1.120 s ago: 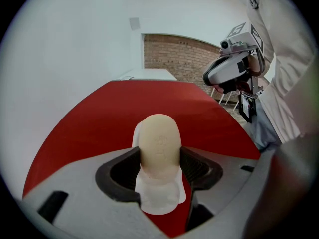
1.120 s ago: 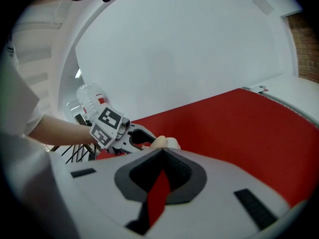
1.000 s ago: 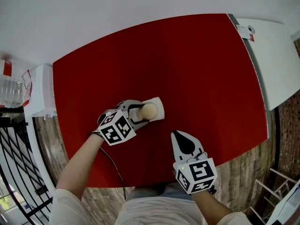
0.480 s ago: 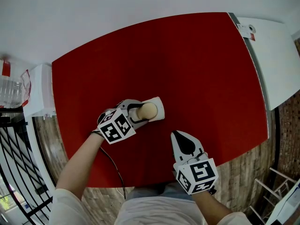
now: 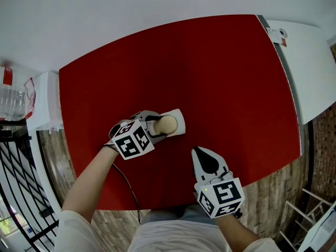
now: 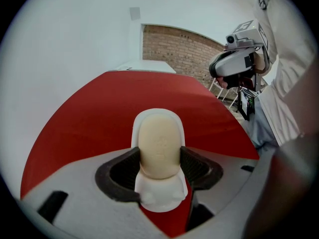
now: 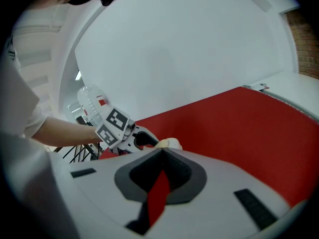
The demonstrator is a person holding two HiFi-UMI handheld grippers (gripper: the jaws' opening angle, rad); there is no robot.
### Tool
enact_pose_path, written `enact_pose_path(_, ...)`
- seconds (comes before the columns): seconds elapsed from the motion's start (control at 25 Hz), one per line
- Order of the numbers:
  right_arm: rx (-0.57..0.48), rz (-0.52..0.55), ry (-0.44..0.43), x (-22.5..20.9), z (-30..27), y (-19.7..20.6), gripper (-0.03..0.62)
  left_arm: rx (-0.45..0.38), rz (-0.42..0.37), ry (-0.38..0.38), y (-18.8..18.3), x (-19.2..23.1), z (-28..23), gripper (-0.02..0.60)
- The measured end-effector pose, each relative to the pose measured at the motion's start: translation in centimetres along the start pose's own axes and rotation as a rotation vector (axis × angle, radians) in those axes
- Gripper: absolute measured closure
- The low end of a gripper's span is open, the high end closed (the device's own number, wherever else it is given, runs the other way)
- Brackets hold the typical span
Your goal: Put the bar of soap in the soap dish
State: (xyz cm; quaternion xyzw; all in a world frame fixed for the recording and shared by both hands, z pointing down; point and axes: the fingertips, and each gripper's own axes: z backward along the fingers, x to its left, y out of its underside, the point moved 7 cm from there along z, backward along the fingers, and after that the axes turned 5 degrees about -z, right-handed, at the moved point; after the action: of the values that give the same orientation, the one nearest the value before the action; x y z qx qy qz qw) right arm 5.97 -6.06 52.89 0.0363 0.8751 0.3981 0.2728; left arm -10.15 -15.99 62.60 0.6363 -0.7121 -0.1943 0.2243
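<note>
Now: soap in the left jaws, lined up in the dish

Left gripper [image 6: 160, 158] has its jaws pinching the near end of the cream bar of soap [image 6: 159, 143] from both sides. The bar lies lengthwise within the rim of the white soap dish [image 6: 149, 115], which sits on the red table [image 5: 210, 72] — whether the soap rests fully on the dish floor, I can't tell from where I stand. Right gripper [image 5: 202, 155] is held over the table's near edge, well apart from the dish — its jaws are pressed together with nothing between them. A person's bare forearm [image 5: 89, 182] reaches in behind the left gripper.
</note>
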Motion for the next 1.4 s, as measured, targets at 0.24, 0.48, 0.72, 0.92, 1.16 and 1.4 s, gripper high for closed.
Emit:
enact_pose_path(0.24, 0.0, -0.005, -0.001, 0.0, 0.0, -0.1, 0.589, 0.0, -0.024, -0.002, -0.1, 0.1, 0.1, 0.322)
enact_pose_path(0.48, 0.0, -0.012, 0.0, -0.2, 0.1, 0.0, 0.589, -0.001, -0.027, 0.026, -0.3, -0.1, 0.2, 0.31)
enact_pose_path(0.72, -0.007, -0.008, -0.003, 0.3, 0.1, -0.2, 0.589, -0.005, -0.021, 0.012, -0.2, 0.1, 0.8, 0.31)
enact_pose_path(0.92, -0.004, 0.003, -0.008, 0.4, 0.4, -0.5, 0.589, -0.037, 0.001, -0.012, -0.6, 0.1, 1.6, 0.31)
enact_pose_path(1.16, -0.019, 0.044, 0.0, 0.8, 1.5, -1.1, 0.589, -0.061, 0.026, -0.09, -1.2, -0.7, 3.4, 0.312)
enact_pose_path(1.4, -0.022, 0.075, 0.003, 1.6, 3.3, -1.5, 0.589, -0.114, 0.125, -0.258, -2.3, -3.4, 6.2, 0.521)
